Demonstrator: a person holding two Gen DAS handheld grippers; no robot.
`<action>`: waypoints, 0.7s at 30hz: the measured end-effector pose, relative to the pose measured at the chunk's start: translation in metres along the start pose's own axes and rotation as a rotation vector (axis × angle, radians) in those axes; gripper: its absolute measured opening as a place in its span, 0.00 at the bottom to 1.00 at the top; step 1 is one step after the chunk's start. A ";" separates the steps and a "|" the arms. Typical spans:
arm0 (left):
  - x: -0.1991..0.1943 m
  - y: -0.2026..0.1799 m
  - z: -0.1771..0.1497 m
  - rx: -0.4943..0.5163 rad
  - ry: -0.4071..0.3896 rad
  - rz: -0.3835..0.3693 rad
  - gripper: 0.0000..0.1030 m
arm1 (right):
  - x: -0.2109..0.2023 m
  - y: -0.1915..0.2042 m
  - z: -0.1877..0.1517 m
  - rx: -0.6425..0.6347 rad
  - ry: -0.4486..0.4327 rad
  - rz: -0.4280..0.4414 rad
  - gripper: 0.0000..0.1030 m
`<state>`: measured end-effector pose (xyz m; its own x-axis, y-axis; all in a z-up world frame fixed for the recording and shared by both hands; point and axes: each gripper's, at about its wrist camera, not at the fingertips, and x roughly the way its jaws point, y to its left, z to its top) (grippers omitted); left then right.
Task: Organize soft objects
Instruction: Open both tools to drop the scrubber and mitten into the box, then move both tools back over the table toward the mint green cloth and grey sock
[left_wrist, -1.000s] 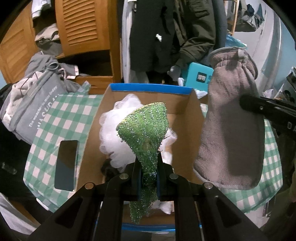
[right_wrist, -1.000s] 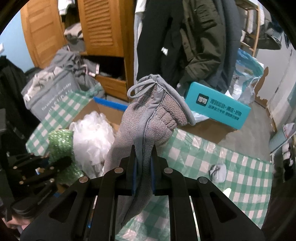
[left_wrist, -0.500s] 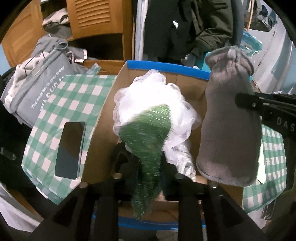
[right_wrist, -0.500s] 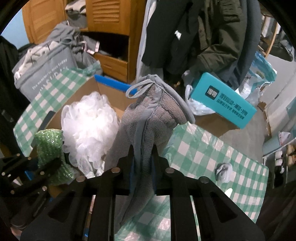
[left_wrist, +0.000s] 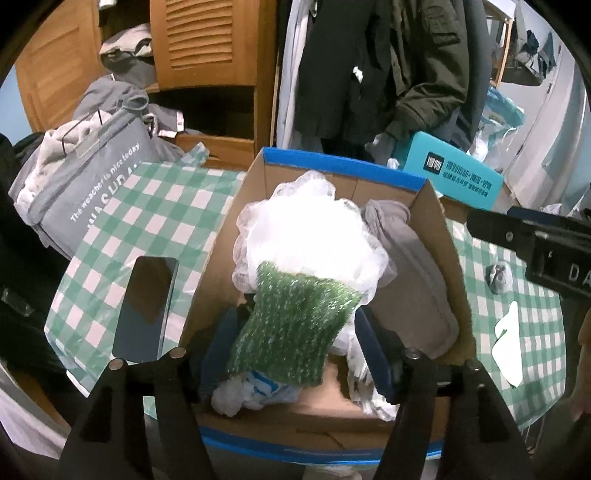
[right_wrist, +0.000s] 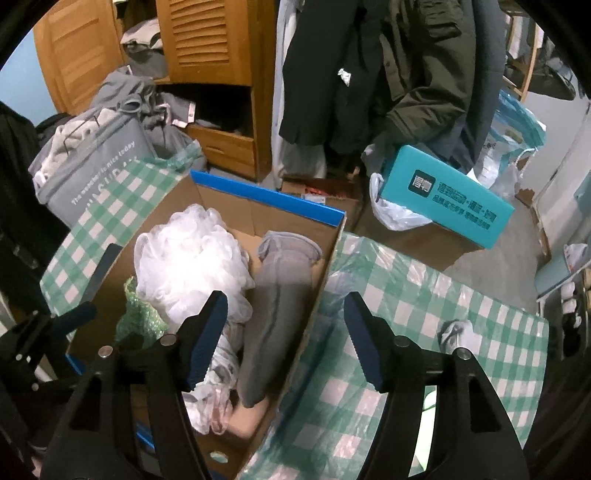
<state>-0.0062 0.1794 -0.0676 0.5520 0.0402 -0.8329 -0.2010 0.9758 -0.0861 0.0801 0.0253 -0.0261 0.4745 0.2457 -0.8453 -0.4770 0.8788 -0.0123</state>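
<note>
A cardboard box (left_wrist: 218, 258) with blue edges stands on the checked tablecloth. In it lie a white mesh puff (left_wrist: 310, 236), a green glittery scrubber (left_wrist: 295, 332) and a grey mitt (left_wrist: 410, 273). My left gripper (left_wrist: 295, 350) is open just above the box, and the scrubber lies loose between its spread fingers. My right gripper (right_wrist: 284, 339) is open and empty above the box's right wall (right_wrist: 317, 295). The mitt (right_wrist: 277, 306), the puff (right_wrist: 188, 262) and the scrubber (right_wrist: 136, 321) also show in the right wrist view.
A black phone (left_wrist: 147, 306) lies on the cloth left of the box. A grey laundry bag (left_wrist: 85, 184) stands at the far left. A teal box (right_wrist: 450, 203) and a wooden wardrobe (right_wrist: 207, 74) are behind. A small crumpled grey item (right_wrist: 454, 332) lies on the cloth at the right.
Both grippers opened. The scrubber dropped out of the left gripper into the box. The mitt dropped out of the right gripper and now lies along the box's right side.
</note>
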 end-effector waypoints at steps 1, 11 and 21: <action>-0.001 -0.001 0.000 0.003 -0.002 -0.001 0.66 | -0.002 -0.001 -0.001 0.001 -0.003 0.000 0.64; -0.016 -0.018 0.004 0.034 -0.054 -0.003 0.77 | -0.014 -0.016 -0.015 0.018 -0.003 0.002 0.66; -0.025 -0.048 0.005 0.102 -0.072 -0.027 0.78 | -0.028 -0.046 -0.034 0.078 0.002 -0.003 0.66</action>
<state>-0.0063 0.1330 -0.0401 0.6135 0.0257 -0.7893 -0.1037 0.9934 -0.0483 0.0631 -0.0362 -0.0200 0.4744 0.2422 -0.8464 -0.4161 0.9089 0.0269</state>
